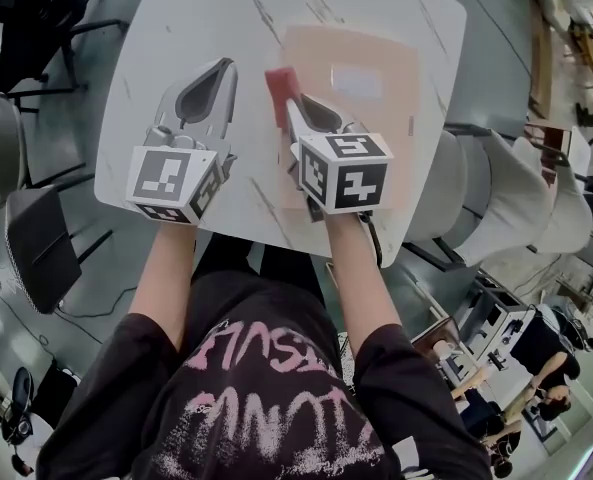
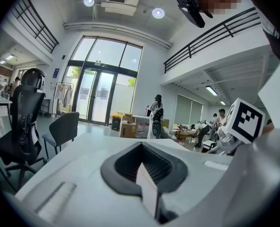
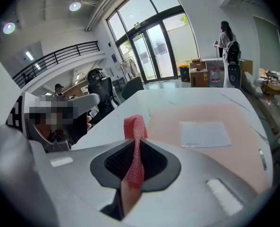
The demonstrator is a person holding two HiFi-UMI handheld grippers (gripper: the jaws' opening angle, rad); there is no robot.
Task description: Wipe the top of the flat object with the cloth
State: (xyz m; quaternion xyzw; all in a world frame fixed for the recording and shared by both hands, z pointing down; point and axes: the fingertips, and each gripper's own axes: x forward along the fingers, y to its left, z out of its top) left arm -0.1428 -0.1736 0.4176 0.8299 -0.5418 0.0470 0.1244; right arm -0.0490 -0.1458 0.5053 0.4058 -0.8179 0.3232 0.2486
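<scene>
Table (image 1: pixel 176 28): white veined top with rounded corners. Its left half is bare, with open room out to the left edge. A dark chair (image 1: pixel 38 248) stands off to the left; pale chairs (image 1: pixel 496 198) sit close against the right edge.

Count: 2 grippers, 1 cloth, 1 flat sheet, 1 white label.

Left gripper (image 1: pixel 216 73) (image 2: pixel 143 171): jaws pressed together with nothing between them, held over bare table left of the sheet.

Right gripper (image 1: pixel 294 108) (image 3: pixel 132 174): jaws pinch the red cloth (image 1: pixel 279 84) (image 3: pixel 135 141), which sticks out past the tips at the sheet's left edge. Cannot tell whether the cloth touches the sheet.

Flat sheet (image 1: pixel 381 138) (image 3: pixel 243 126): peach, lying flat on the table's right half. The white label (image 1: pixel 357 81) (image 3: pixel 205 133) sits on its far middle.

Both forearms reach forward, roughly parallel, with the grippers side by side and apart.
</scene>
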